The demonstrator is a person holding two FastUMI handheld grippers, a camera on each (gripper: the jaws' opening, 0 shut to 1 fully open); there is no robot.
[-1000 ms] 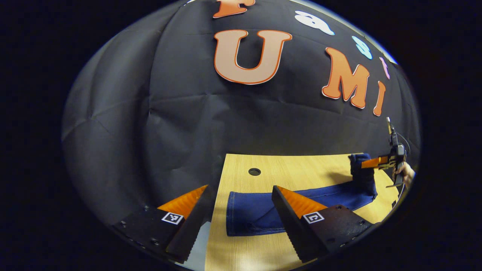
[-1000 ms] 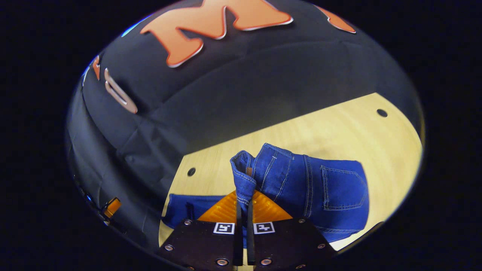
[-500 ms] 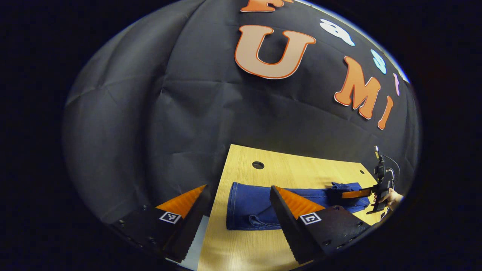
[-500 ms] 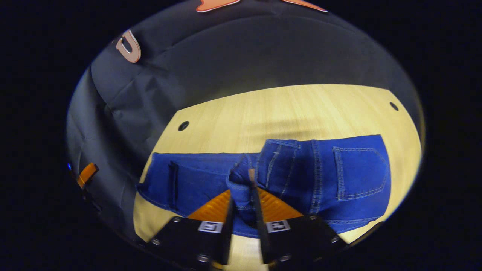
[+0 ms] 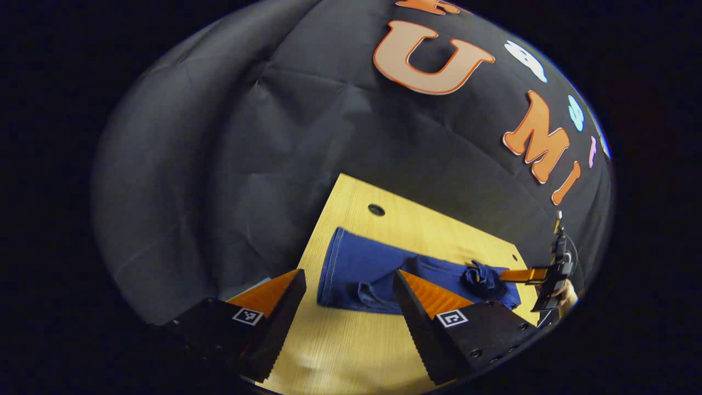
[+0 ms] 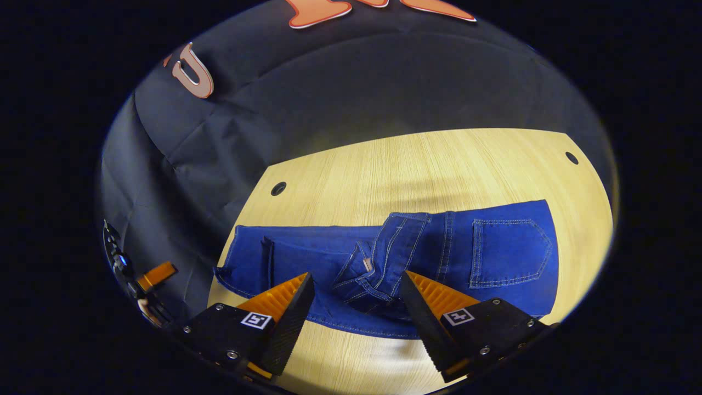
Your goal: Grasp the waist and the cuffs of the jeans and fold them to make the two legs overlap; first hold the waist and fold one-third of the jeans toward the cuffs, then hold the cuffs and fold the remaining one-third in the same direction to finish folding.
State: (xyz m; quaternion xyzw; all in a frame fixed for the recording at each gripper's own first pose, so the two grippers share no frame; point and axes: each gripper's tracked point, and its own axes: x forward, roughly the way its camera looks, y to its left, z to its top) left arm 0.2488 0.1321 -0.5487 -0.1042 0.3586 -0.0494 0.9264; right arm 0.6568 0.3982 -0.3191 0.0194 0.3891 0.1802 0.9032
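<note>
A light wood table with small round holes fills the lower frame; creased black cloth wall behind, perhaps lit overhead.

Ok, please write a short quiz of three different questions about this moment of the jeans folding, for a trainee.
1. True or false: the right gripper is shut on the jeans.
2. Which part is folded over and lies toward the cuffs? A) waist B) a back pocket only C) nothing
3. Fill in: the jeans lie on a wooden ____.

Key: 1 false, both the right gripper and the left gripper are open; 2 A, the waist lies bunched on the legs; 3 table.
</note>
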